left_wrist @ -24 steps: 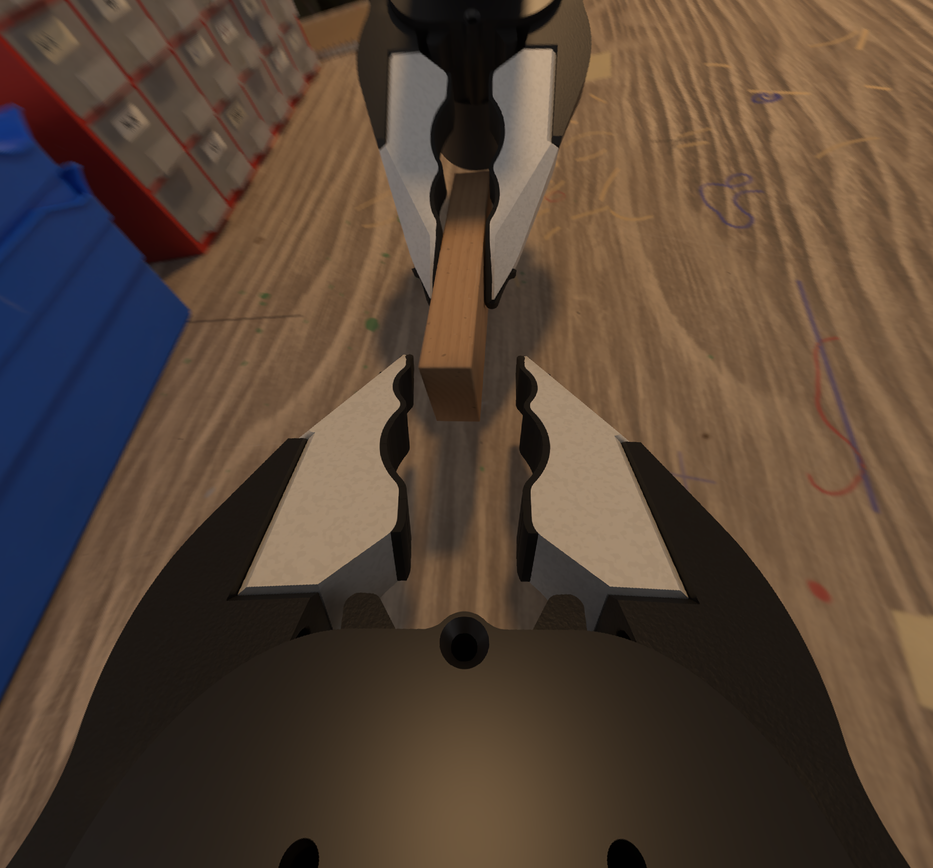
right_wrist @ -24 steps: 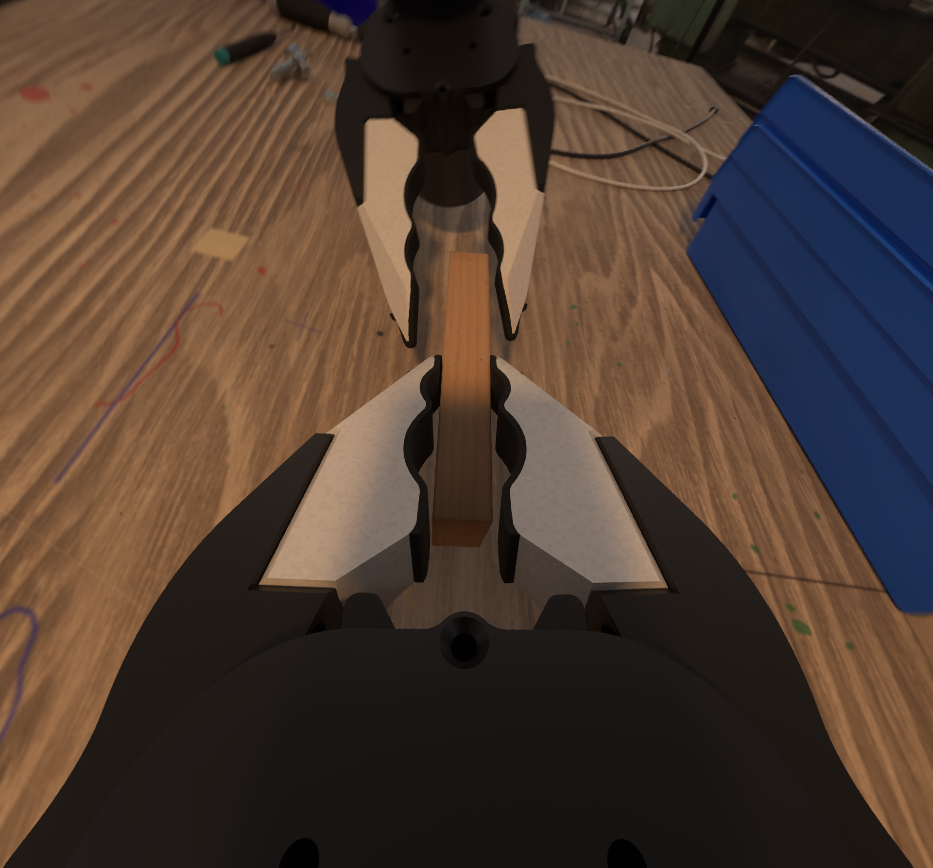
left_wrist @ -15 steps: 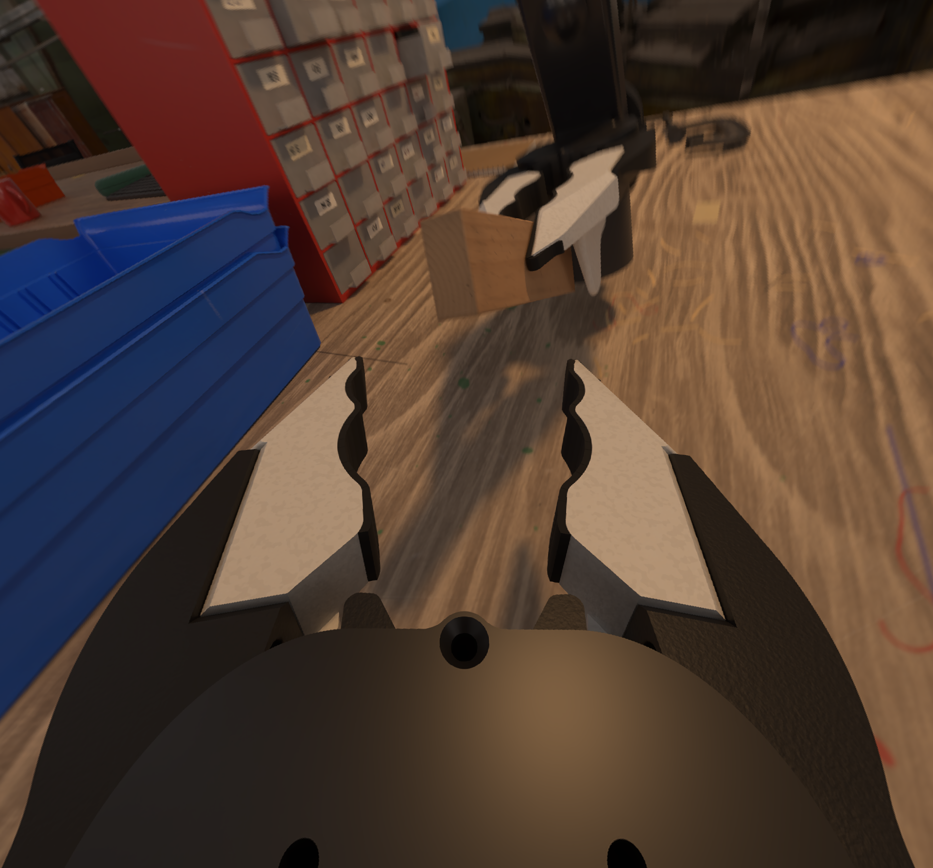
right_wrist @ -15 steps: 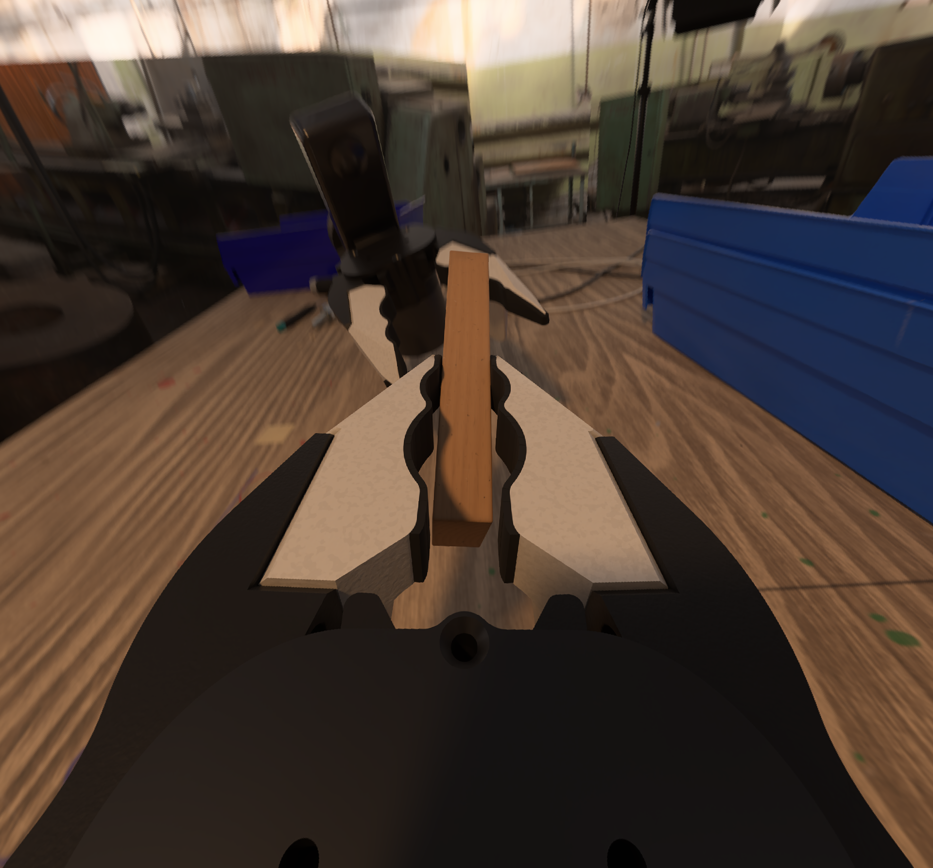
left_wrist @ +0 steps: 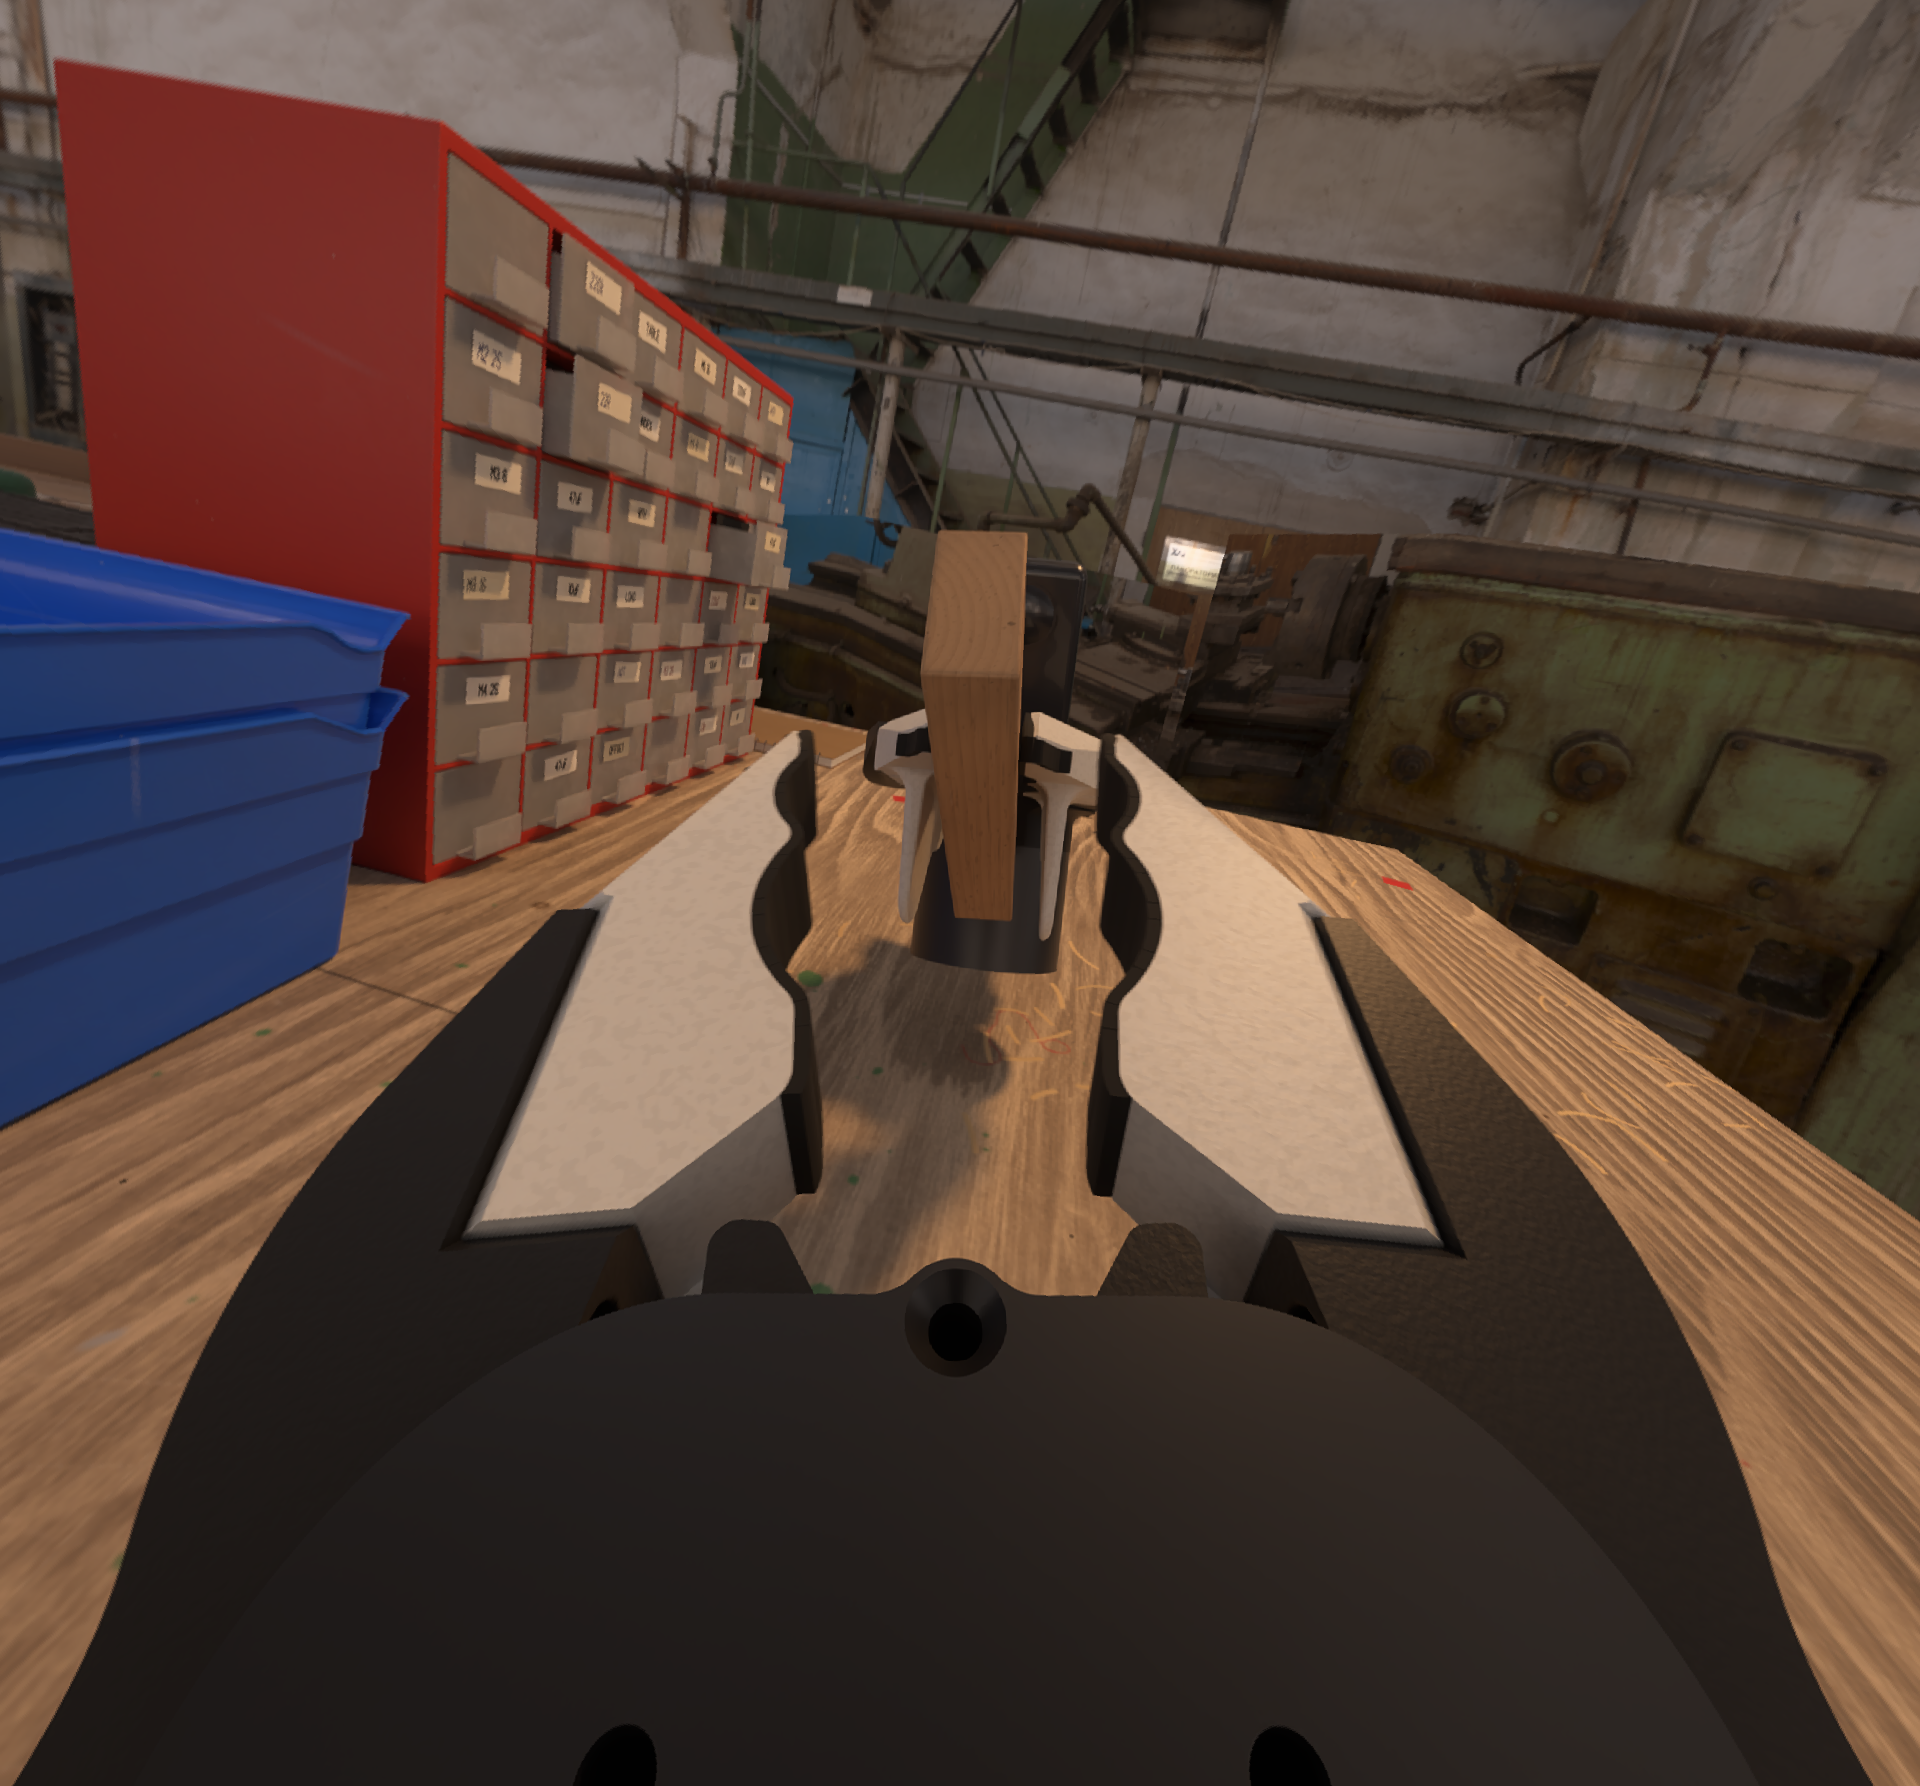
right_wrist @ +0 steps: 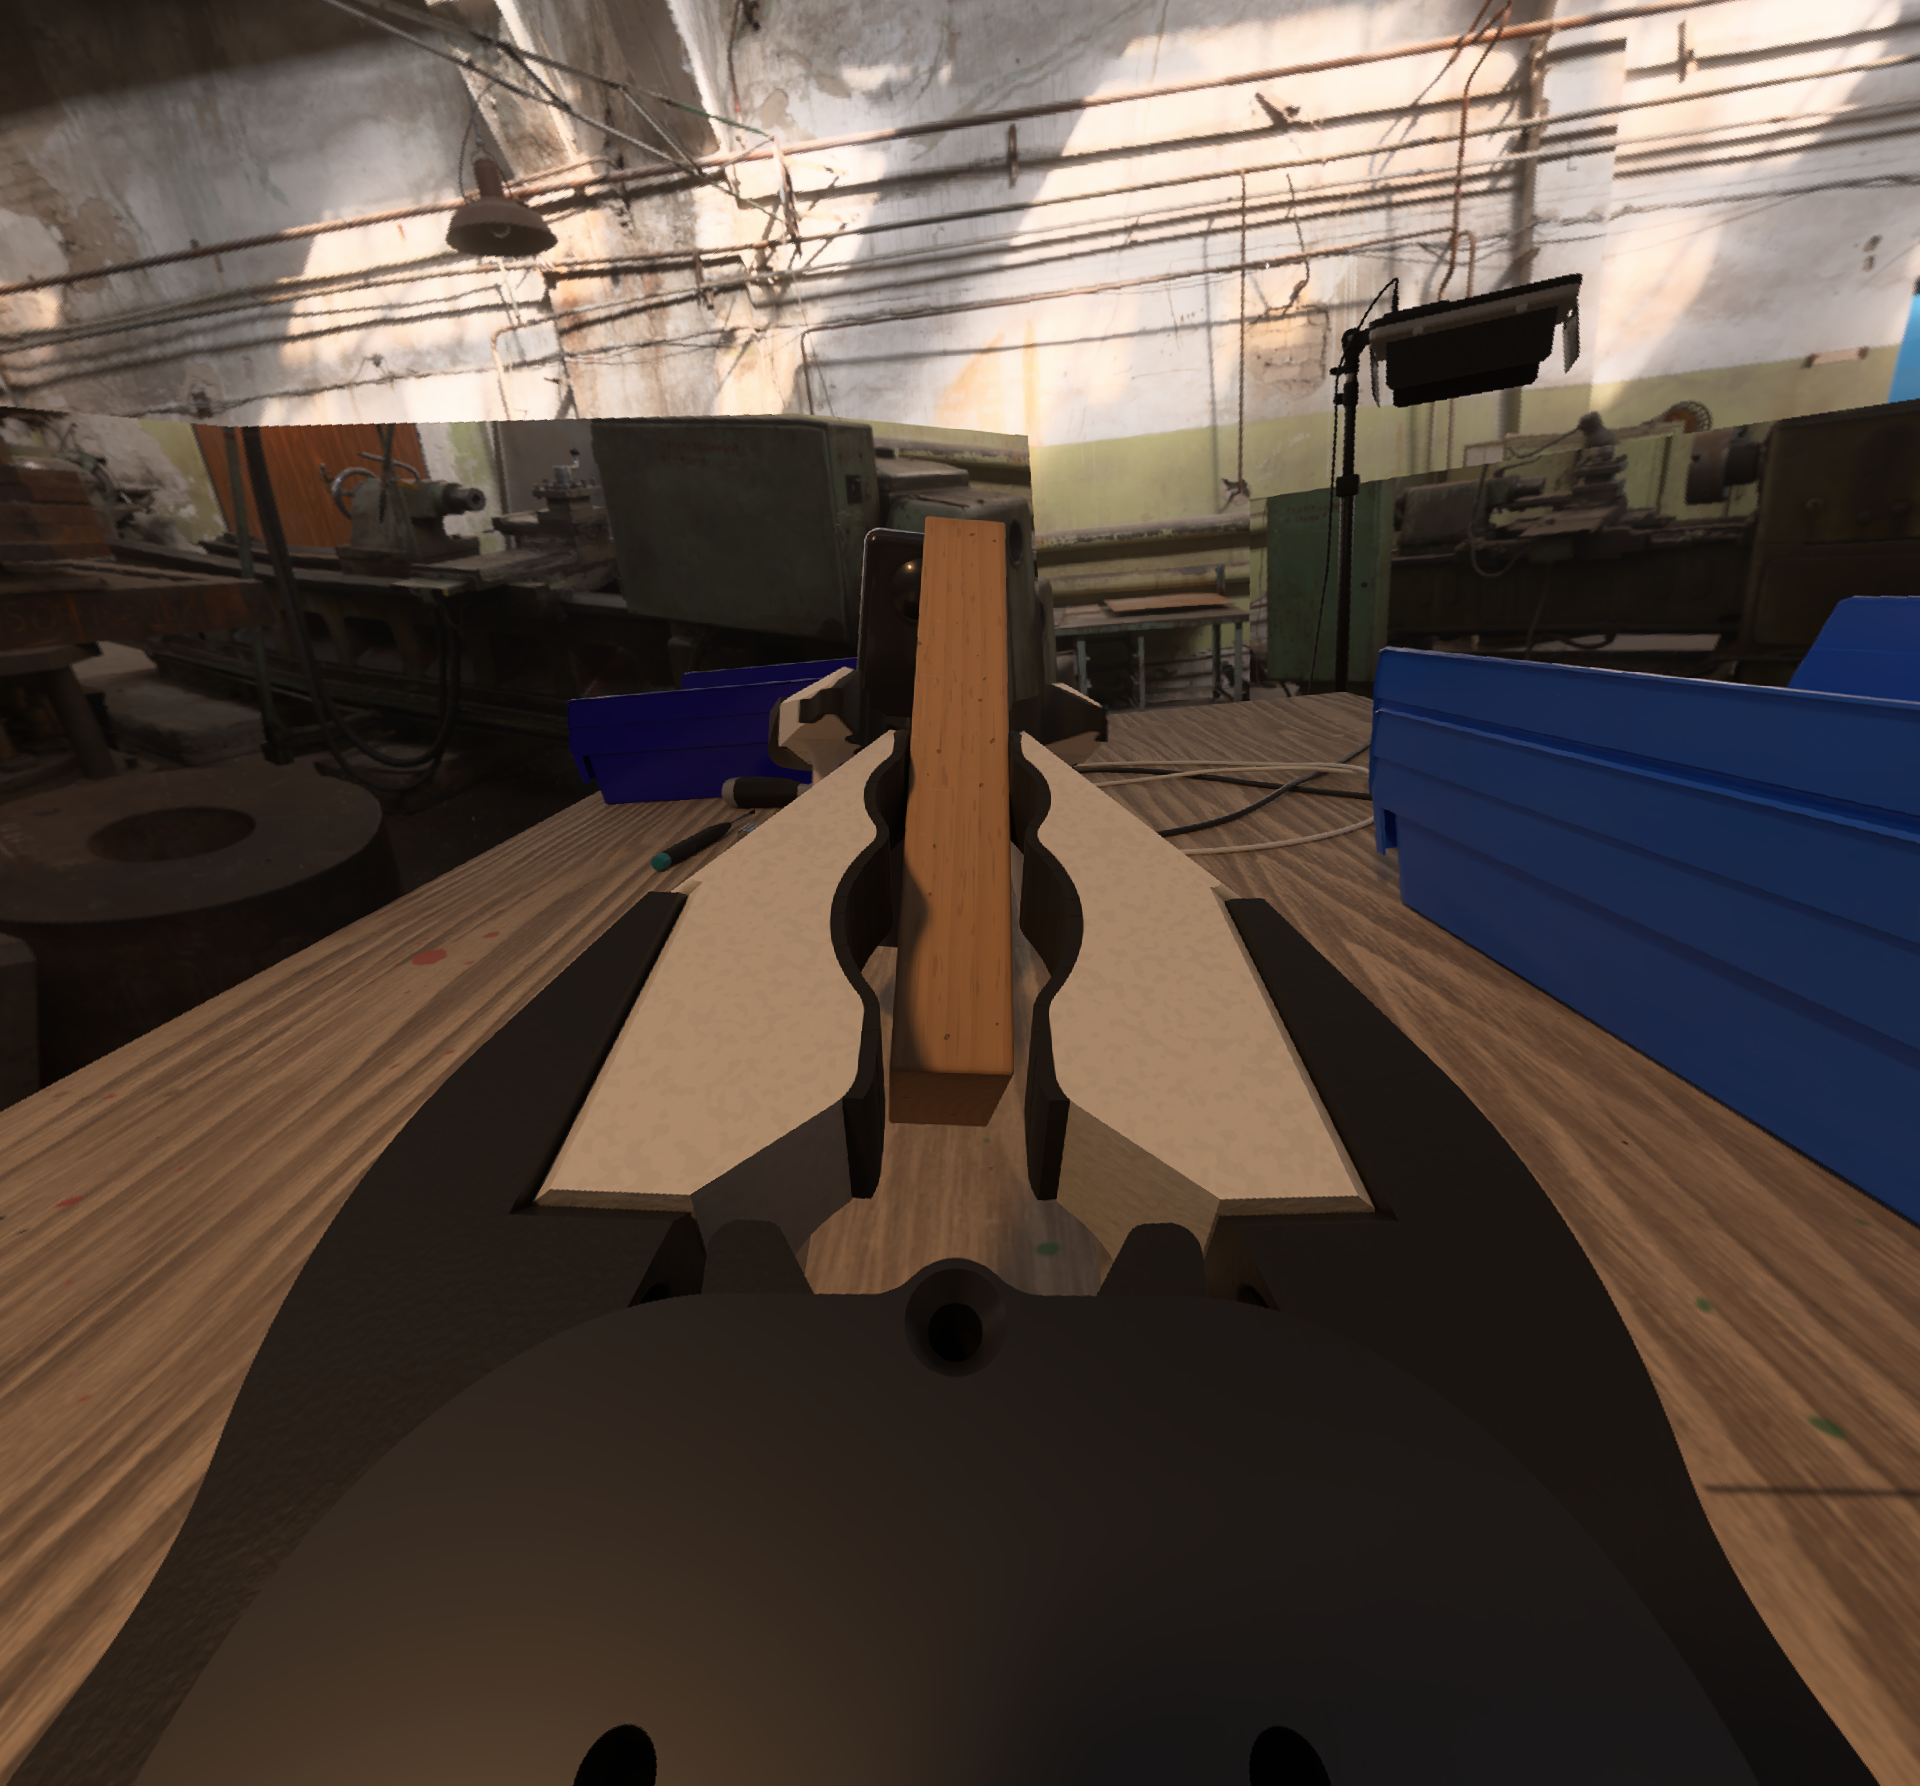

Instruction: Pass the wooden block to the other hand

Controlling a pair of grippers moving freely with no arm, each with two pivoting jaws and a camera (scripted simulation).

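The wooden block (right_wrist: 956, 863) is a long light-brown bar held between the fingers of my right gripper (right_wrist: 956, 760), which is shut on it; its far end sticks up past the fingertips. In the left wrist view the block (left_wrist: 971, 749) stands nearly upright in that right gripper (left_wrist: 977, 780), some way ahead over the wooden table (left_wrist: 312, 1165). My left gripper (left_wrist: 956, 749) is open and empty, well short of the block. In the right wrist view the left gripper (right_wrist: 821, 723) shows partly behind the block.
Stacked blue bins (left_wrist: 177, 801) and a red drawer cabinet (left_wrist: 436, 510) stand at the left in the left wrist view. The right wrist view shows blue bins (right_wrist: 1662, 822) at right, a white cable (right_wrist: 1247, 801), a dark blue bin (right_wrist: 686, 739) and a small screwdriver (right_wrist: 691, 843) behind. The table's edge (left_wrist: 1558, 988) runs at the right.
Both grippers have drawn apart and tilted up from facing the table to level. The left gripper has opened wider and backed off the block, which stays in the right gripper.
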